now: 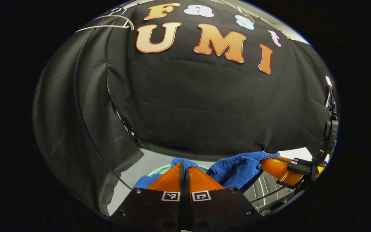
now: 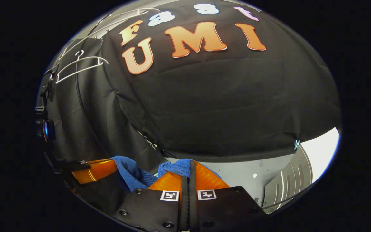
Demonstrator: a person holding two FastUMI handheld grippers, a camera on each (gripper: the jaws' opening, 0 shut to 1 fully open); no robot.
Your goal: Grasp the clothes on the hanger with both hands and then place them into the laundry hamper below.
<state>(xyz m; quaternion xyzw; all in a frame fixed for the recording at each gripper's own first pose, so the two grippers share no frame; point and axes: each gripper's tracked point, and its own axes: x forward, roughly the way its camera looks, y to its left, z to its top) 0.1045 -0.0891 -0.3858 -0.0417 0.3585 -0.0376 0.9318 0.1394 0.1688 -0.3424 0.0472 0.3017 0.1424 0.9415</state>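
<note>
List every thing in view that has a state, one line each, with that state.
Left gripper: fingers closed on the blue garment.
Right gripper: fingers closed on the blue garment.
Blue garment: off the hanger, bunched, stretched between the two grippers.
White hanger: bare, hanging up high by the black cloth.
Laundry hamper: pale green rim showing just beyond the left gripper's fingers, garment not yet released.

black cloth wall [image 1: 204, 106] close ahead, bare hanger [image 2: 79, 66] high up, clear of the path

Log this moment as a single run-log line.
left hand-held gripper: shut on blue garment | right hand-held gripper: shut on blue garment | white hanger: bare | green hamper rim: below garment
</note>
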